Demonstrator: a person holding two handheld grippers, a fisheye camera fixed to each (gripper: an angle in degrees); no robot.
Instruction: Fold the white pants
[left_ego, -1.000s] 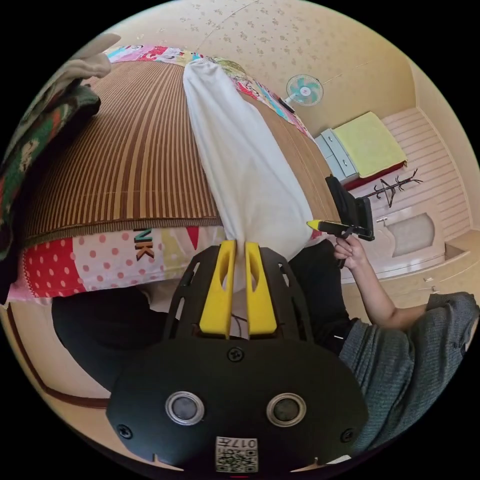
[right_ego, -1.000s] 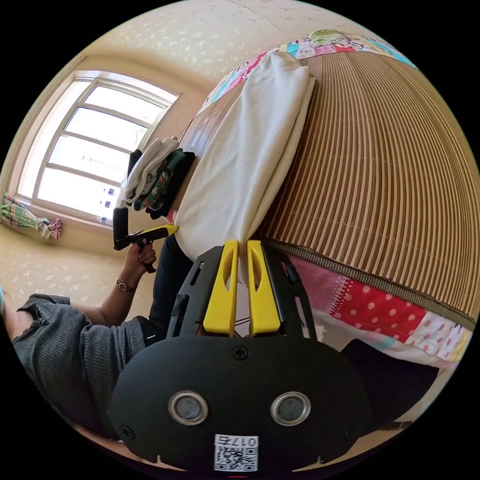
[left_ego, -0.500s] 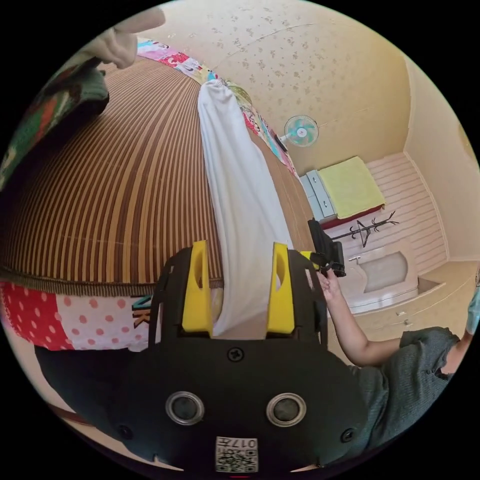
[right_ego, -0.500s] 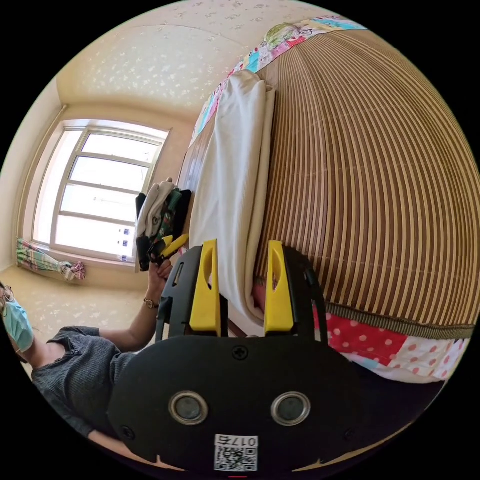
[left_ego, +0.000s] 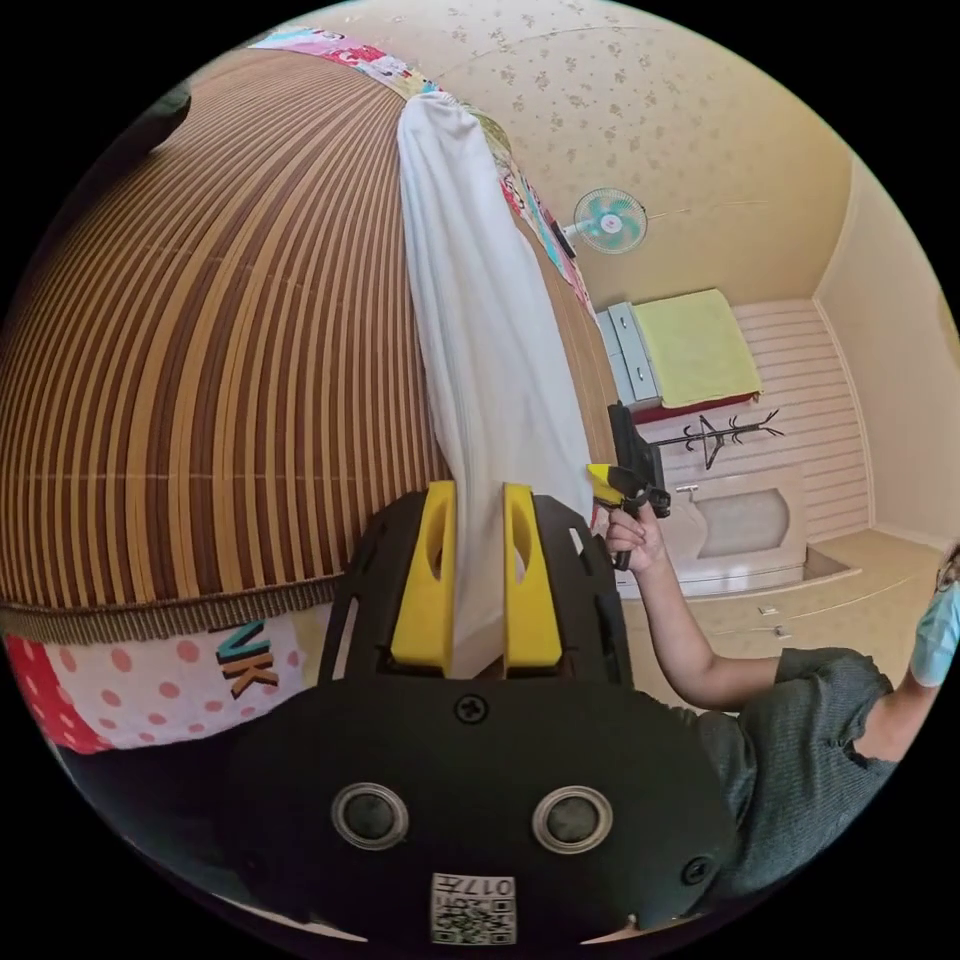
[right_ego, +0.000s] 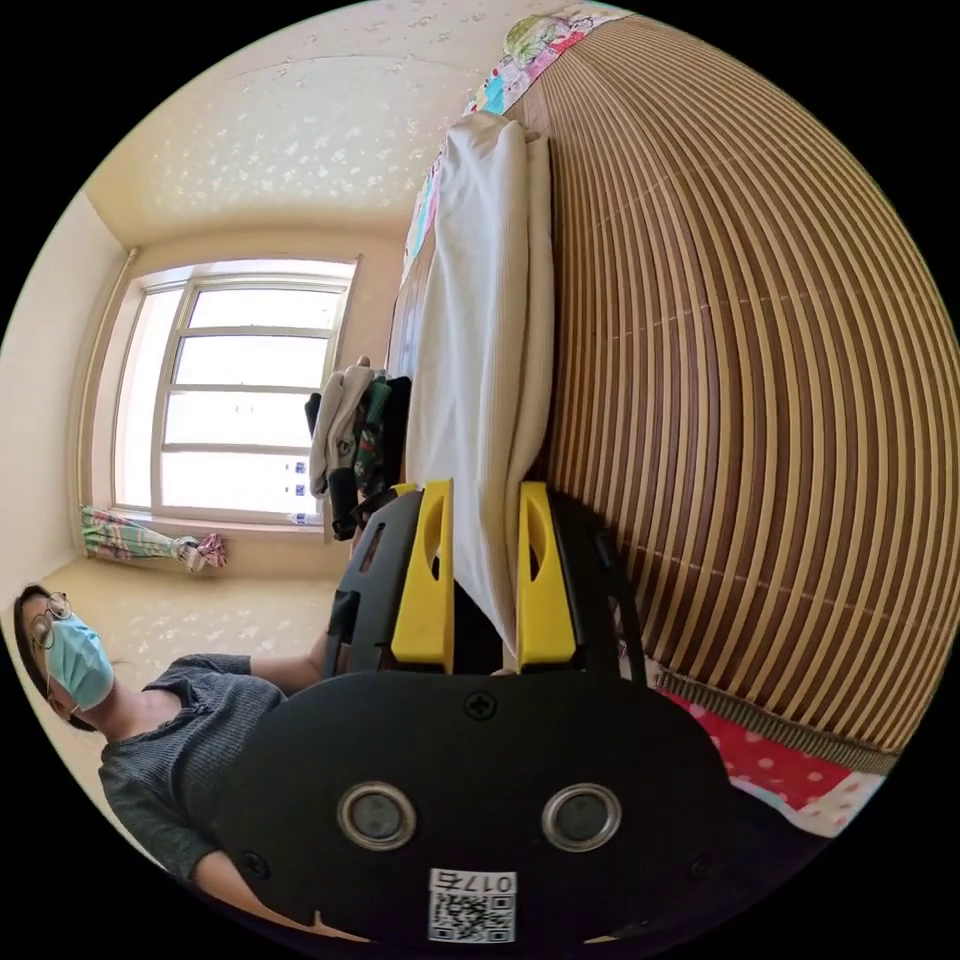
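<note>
L gripper (left_ego: 477, 500) & R gripper (right_ego: 484, 500): jaws narrow, each gripping near end of white pants (left_ego: 480, 300) on striped mat (left_ego: 230, 350).

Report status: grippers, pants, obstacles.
Left hand-held gripper shut on white pants. Right hand-held gripper straddling pants, grip unclear. Clothes pile beside, not blocking.

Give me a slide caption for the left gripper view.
Left tongs closing around the white pants on a striped bamboo mat.

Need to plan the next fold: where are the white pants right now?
The white pants lie lengthwise on the striped bamboo mat; in both views their near end sits between the gripper jaws at the mat's edge.
</note>
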